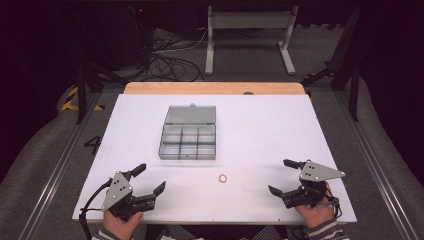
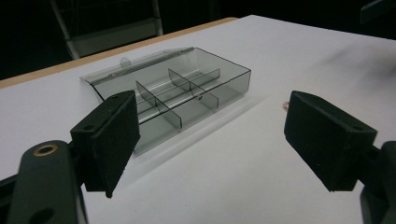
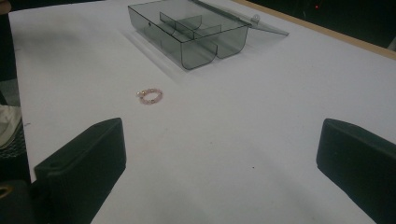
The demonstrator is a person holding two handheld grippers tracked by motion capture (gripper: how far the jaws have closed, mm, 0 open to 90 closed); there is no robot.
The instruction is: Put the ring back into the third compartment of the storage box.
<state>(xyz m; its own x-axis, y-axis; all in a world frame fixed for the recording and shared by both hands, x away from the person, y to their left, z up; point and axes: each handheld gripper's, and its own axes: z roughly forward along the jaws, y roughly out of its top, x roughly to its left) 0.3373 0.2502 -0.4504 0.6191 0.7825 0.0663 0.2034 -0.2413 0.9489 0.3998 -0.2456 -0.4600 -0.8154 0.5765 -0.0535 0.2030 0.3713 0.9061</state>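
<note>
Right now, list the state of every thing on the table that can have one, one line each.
Compartment box: lid open, folded back flat on the table; the compartments look empty.
Beaded ring: lying flat on the white table, apart from the box, untouched.
Left gripper: jaws open, nothing between them.
Right gripper: jaws open, nothing between them.

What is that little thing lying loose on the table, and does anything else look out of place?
It is a small pink beaded ring, lying alone on the white table, outside the open box, whose visible compartments look empty. Otherwise nothing looks spilled, damaged or askew. Both grippers stand open, apart from it.
</note>
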